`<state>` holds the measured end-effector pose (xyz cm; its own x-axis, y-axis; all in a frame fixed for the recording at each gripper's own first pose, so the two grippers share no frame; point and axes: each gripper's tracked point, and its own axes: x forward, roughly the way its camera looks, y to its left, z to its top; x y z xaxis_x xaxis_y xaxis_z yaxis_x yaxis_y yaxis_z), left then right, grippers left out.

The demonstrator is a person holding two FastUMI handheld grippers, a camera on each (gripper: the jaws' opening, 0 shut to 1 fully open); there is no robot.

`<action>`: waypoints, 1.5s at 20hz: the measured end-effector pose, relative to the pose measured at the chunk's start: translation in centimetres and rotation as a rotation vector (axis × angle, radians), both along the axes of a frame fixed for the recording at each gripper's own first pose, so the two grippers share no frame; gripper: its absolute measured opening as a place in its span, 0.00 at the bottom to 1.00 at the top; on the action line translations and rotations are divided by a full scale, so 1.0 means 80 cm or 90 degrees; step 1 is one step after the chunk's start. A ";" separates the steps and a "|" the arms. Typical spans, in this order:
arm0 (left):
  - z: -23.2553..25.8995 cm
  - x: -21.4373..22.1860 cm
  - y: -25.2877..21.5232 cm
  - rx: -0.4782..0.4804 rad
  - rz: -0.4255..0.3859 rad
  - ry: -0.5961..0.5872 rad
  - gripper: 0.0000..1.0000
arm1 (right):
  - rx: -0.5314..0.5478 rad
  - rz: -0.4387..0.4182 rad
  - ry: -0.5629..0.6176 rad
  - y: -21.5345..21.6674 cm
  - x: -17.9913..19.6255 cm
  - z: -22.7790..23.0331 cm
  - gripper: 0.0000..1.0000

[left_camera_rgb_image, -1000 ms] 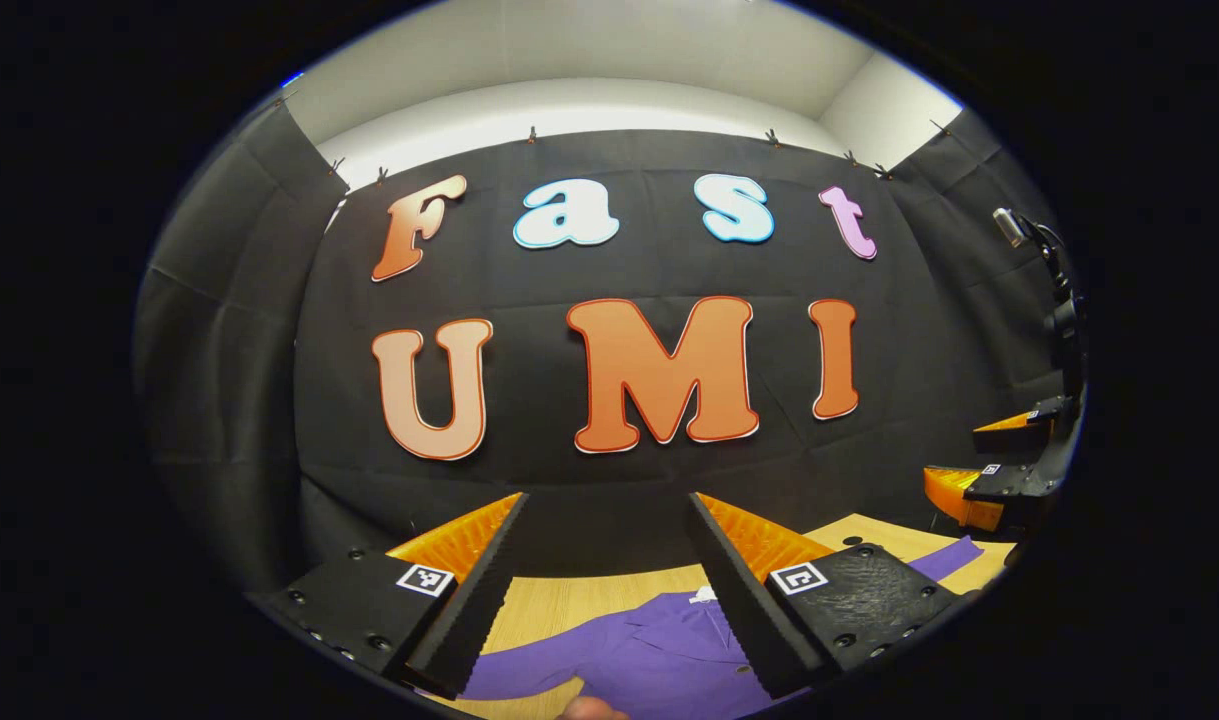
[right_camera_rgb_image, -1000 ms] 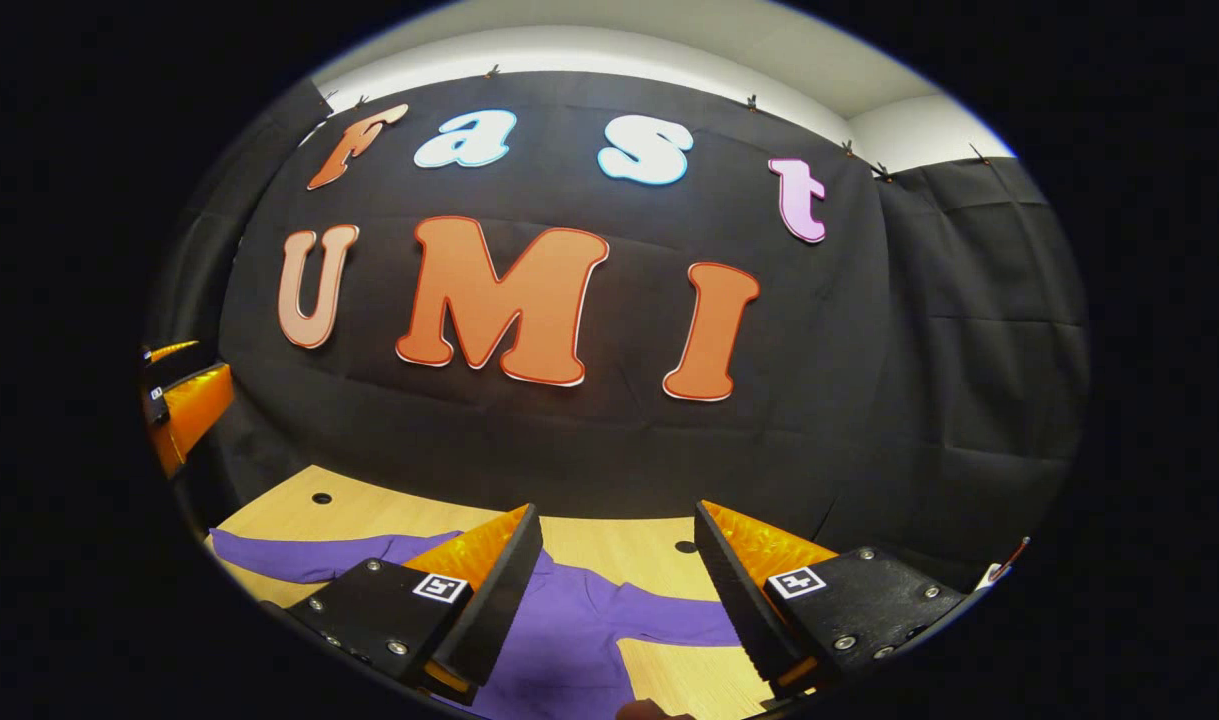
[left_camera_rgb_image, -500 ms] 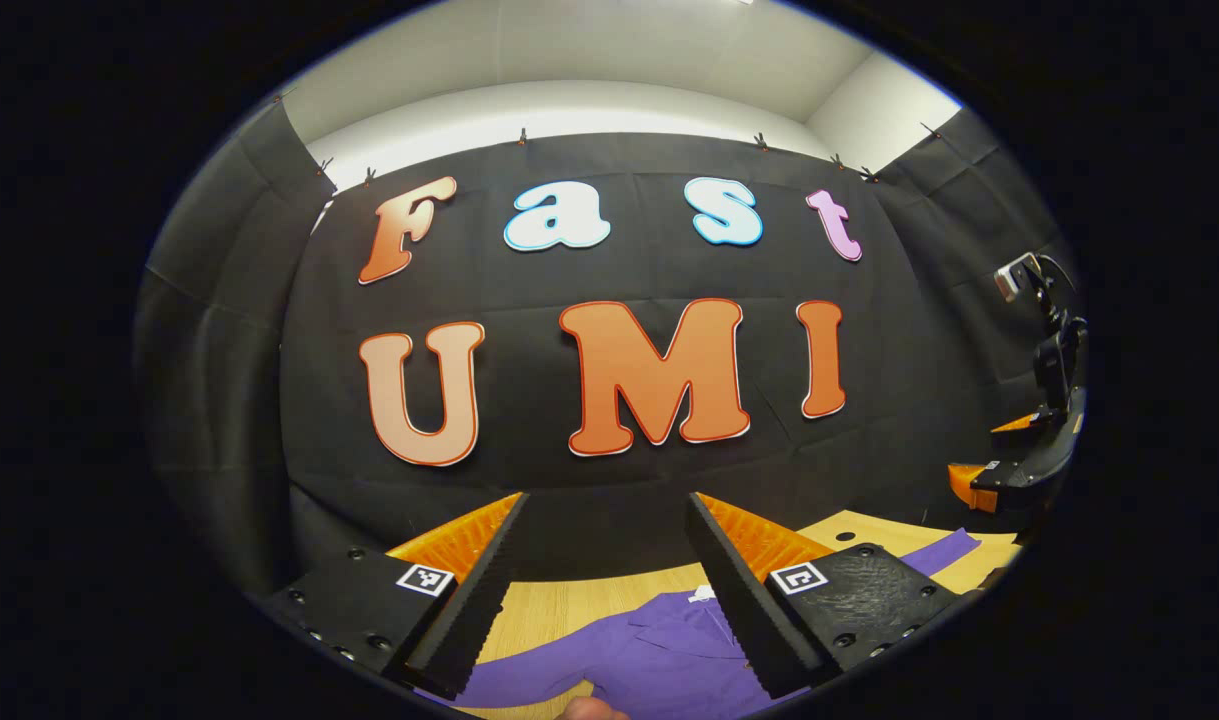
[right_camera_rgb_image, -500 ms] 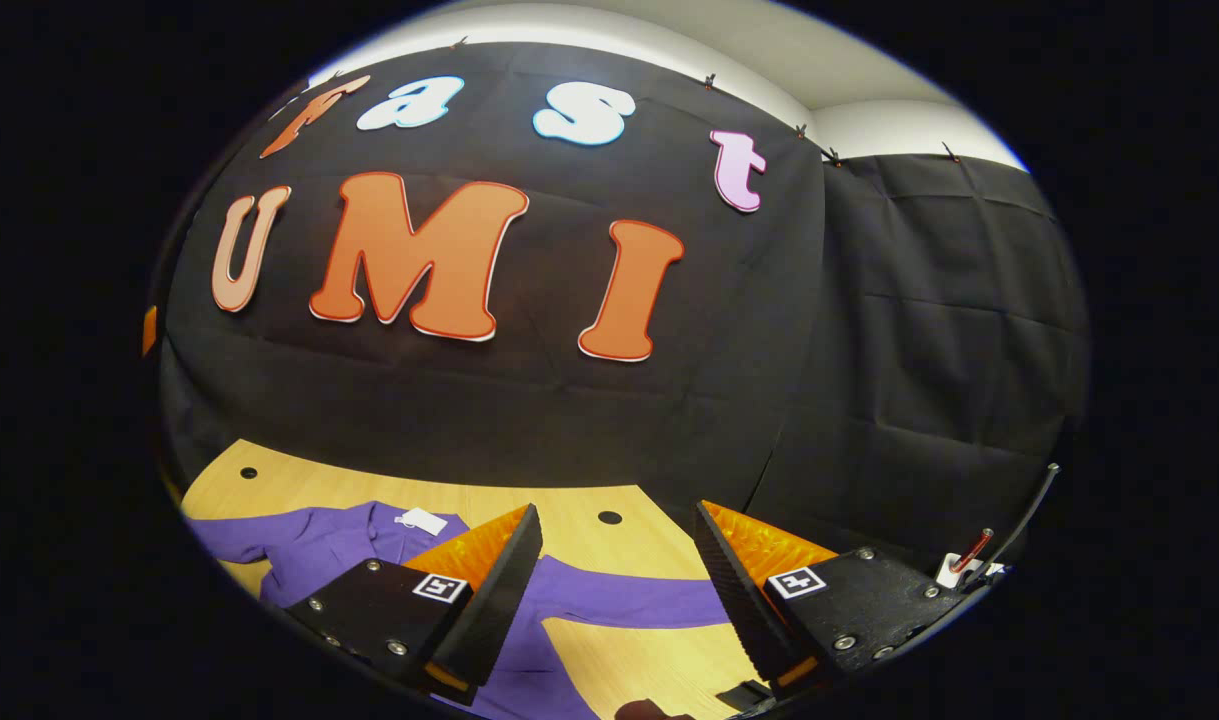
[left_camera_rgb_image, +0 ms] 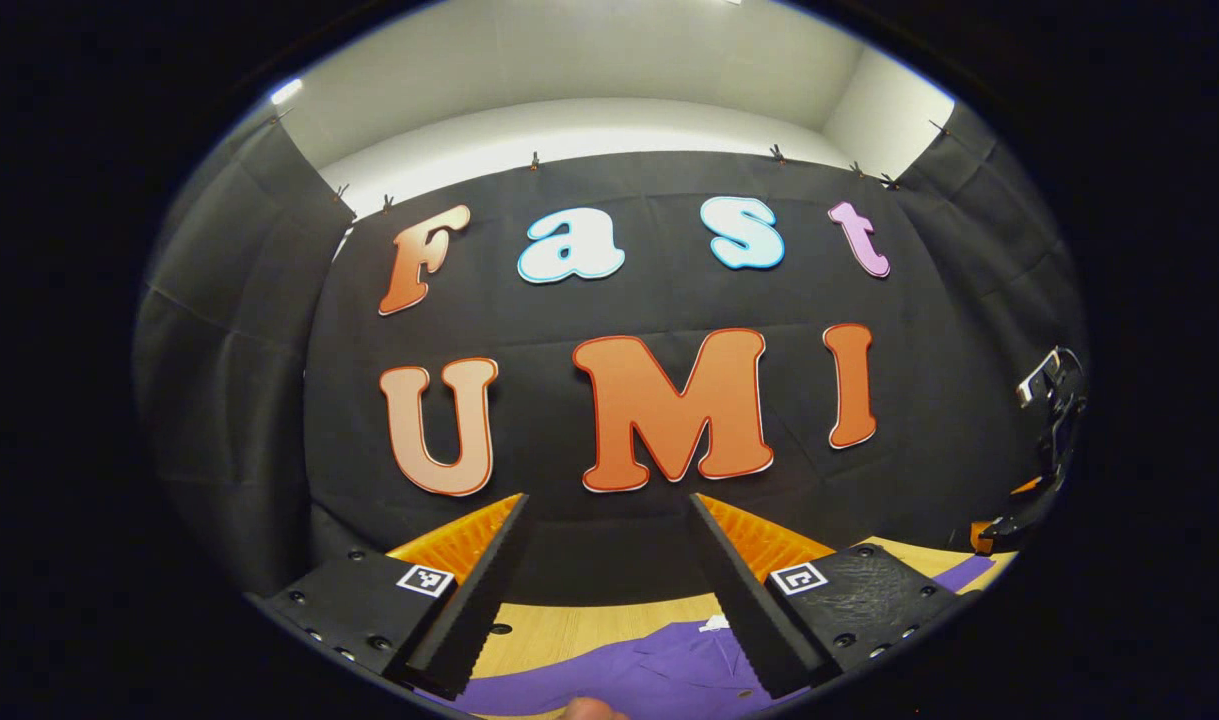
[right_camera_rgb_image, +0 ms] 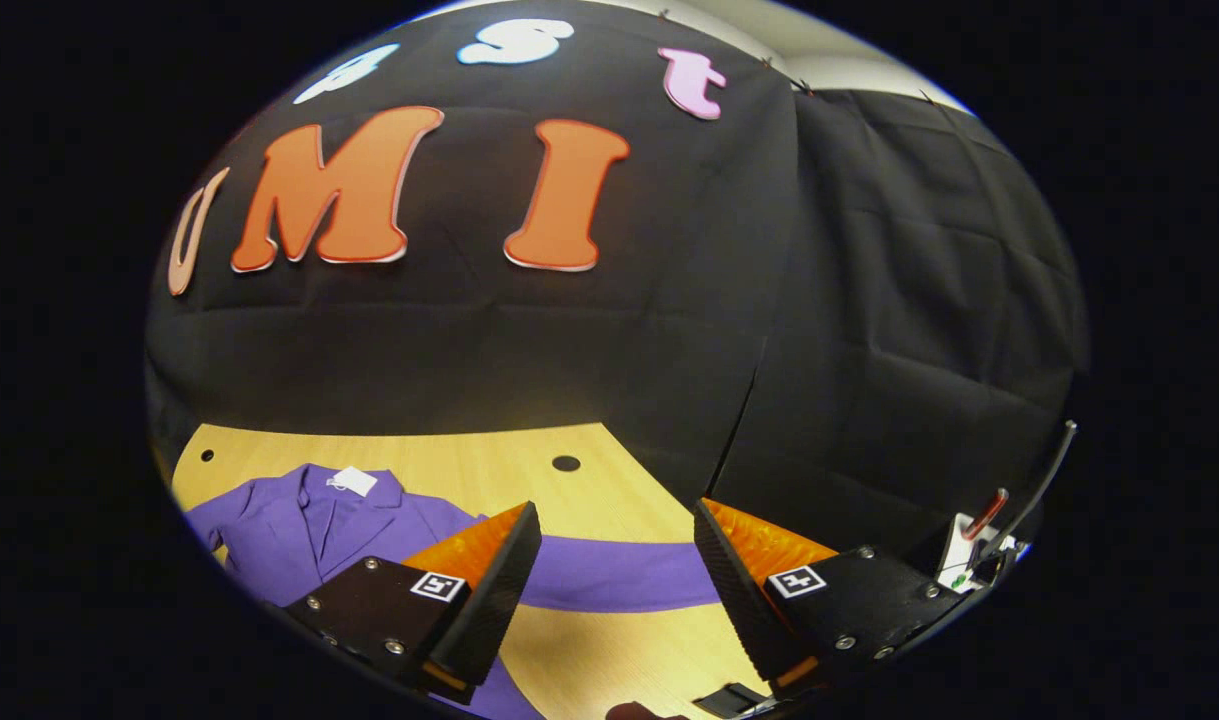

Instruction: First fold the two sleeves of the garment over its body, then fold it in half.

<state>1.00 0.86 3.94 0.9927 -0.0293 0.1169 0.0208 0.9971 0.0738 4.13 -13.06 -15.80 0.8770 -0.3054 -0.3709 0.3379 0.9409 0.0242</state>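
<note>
Below, purple garment [right_camera_rgb_image: 299, 525] partly cut off on table [right_camera_rgb_image: 469, 465], left gripper [left_camera_rgb_image: 609, 600] apart, right gripper [right_camera_rgb_image: 614, 590] apart, apparently above sleeve [right_camera_rgb_image: 619, 575].

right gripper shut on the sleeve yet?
No: in the right gripper view the right gripper is open above the purple sleeve, which lies flat on the table.

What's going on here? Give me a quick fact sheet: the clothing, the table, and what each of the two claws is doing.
garment: purple shirt, lying on the table, nothing folded yet
sleeve: one sleeve stretched out sideways
table: light wood
left gripper: open, above the shirt, holding nothing
right gripper: open, above the outstretched sleeve, holding nothing
</note>
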 end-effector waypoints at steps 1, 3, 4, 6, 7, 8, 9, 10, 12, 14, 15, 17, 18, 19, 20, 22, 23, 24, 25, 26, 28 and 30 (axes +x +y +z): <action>0.002 -0.001 -0.003 0.004 0.005 0.001 0.99 | 0.009 -0.010 0.024 -0.012 0.007 -0.021 0.94; -0.001 0.001 -0.010 0.008 0.014 0.005 0.99 | 0.032 -0.027 0.068 -0.035 0.022 -0.058 0.94; -0.003 0.000 -0.012 0.010 0.021 0.010 0.99 | 0.046 -0.034 0.092 -0.048 0.027 -0.079 0.94; -0.005 -0.001 -0.011 0.014 0.036 0.019 0.99 | 0.074 -0.045 0.150 -0.069 0.035 -0.115 0.94; -0.006 -0.001 -0.009 0.016 0.046 0.024 0.99 | 0.088 -0.049 0.177 -0.078 0.037 -0.131 0.94; -0.012 -0.001 -0.010 0.018 0.054 0.030 0.99 | 0.103 -0.049 0.200 -0.086 0.037 -0.144 0.95; -0.015 -0.002 -0.010 0.018 0.061 0.037 0.99 | 0.119 -0.049 0.225 -0.093 0.038 -0.158 0.95; -0.018 -0.002 -0.011 0.018 0.067 0.045 1.00 | 0.136 -0.044 0.248 -0.097 0.041 -0.173 0.95; -0.029 -0.001 -0.014 0.015 0.078 0.063 0.99 | 0.155 -0.039 0.285 -0.110 0.044 -0.195 0.95; -0.036 -0.003 -0.015 0.012 0.090 0.077 0.99 | 0.157 -0.028 0.329 -0.122 0.046 -0.216 0.95; -0.039 -0.004 -0.013 0.011 0.097 0.083 1.00 | 0.158 -0.022 0.351 -0.124 0.046 -0.227 0.95; -0.046 -0.007 -0.015 0.011 0.109 0.096 0.99 | 0.178 -0.006 0.384 -0.125 0.050 -0.248 0.95; -0.049 -0.008 -0.015 0.011 0.115 0.102 0.99 | 0.195 -0.001 0.399 -0.126 0.052 -0.257 0.95; -0.050 -0.009 -0.014 0.012 0.122 0.106 0.99 | 0.211 -0.005 0.416 -0.129 0.053 -0.268 0.95; -0.052 -0.010 -0.014 0.013 0.128 0.110 0.99 | 0.231 -0.008 0.434 -0.131 0.052 -0.279 0.95; -0.057 -0.013 -0.011 0.016 0.140 0.121 0.99 | 0.260 -0.020 0.458 -0.138 0.053 -0.294 0.95; -0.058 -0.014 -0.009 0.015 0.144 0.126 0.99 | 0.264 -0.023 0.469 -0.145 0.052 -0.300 0.95; -0.063 -0.015 -0.010 0.014 0.149 0.133 0.99 | 0.262 -0.022 0.479 -0.151 0.052 -0.304 0.95; -0.067 -0.016 -0.010 0.013 0.153 0.140 0.99 | 0.259 -0.021 0.485 -0.155 0.053 -0.310 0.95; -0.070 -0.016 -0.008 0.012 0.157 0.145 1.00 | 0.265 -0.021 0.496 -0.157 0.053 -0.314 0.95; -0.072 -0.014 -0.007 0.013 0.165 0.153 1.00 | 0.283 -0.019 0.510 -0.153 0.054 -0.323 0.95; -0.077 -0.014 -0.008 0.017 0.168 0.159 0.99 | 0.279 -0.018 0.521 -0.156 0.055 -0.330 0.95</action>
